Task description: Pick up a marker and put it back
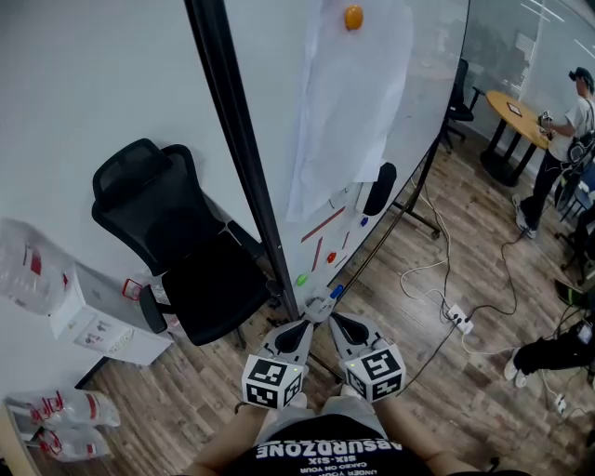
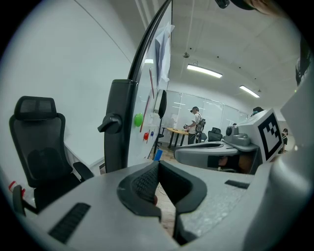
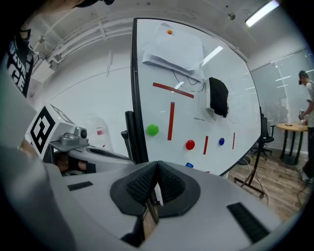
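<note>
Left gripper and right gripper: both hovering with jaws pressing together, empty. Red marker sticking on whiteboard, twelve o'clock.

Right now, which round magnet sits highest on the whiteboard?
The orange magnet, on the paper sheet near the top; the green magnet, red magnet and blue magnet sit far lower.

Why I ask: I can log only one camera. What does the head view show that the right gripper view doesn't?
Head view only: a black mesh office chair and a white power strip. Right gripper view only: a lit ceiling strip light. Both: the white whiteboard, its round green magnet and black eraser.
</note>
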Available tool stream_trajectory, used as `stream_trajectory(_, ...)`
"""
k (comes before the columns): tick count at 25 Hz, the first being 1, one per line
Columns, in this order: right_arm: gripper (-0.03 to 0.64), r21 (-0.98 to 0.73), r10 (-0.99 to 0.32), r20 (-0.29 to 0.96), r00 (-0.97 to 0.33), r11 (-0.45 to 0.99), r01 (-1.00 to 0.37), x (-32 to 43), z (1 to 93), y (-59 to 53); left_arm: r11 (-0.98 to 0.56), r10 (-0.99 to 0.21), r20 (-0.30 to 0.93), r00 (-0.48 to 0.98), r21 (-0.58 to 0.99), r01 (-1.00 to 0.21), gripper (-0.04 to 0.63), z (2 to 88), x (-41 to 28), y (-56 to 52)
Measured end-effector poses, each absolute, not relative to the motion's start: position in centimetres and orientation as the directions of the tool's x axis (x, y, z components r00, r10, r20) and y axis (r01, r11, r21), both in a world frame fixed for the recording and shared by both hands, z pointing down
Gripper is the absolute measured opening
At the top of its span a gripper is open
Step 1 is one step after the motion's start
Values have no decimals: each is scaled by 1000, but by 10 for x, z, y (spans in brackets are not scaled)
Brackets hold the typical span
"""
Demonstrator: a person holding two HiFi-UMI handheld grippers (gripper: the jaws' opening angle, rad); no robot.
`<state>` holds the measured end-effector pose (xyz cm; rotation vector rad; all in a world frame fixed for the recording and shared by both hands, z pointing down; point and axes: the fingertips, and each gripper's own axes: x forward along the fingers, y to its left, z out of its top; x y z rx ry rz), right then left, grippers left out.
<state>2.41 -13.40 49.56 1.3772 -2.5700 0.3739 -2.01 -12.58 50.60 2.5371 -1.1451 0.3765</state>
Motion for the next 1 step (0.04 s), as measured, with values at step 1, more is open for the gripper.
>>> stream_trajectory(1, -2, -127, -786, 294, -544, 532, -837, 24, 496, -134, -621, -672, 369, 642, 191, -760, 4, 507, -20, -126)
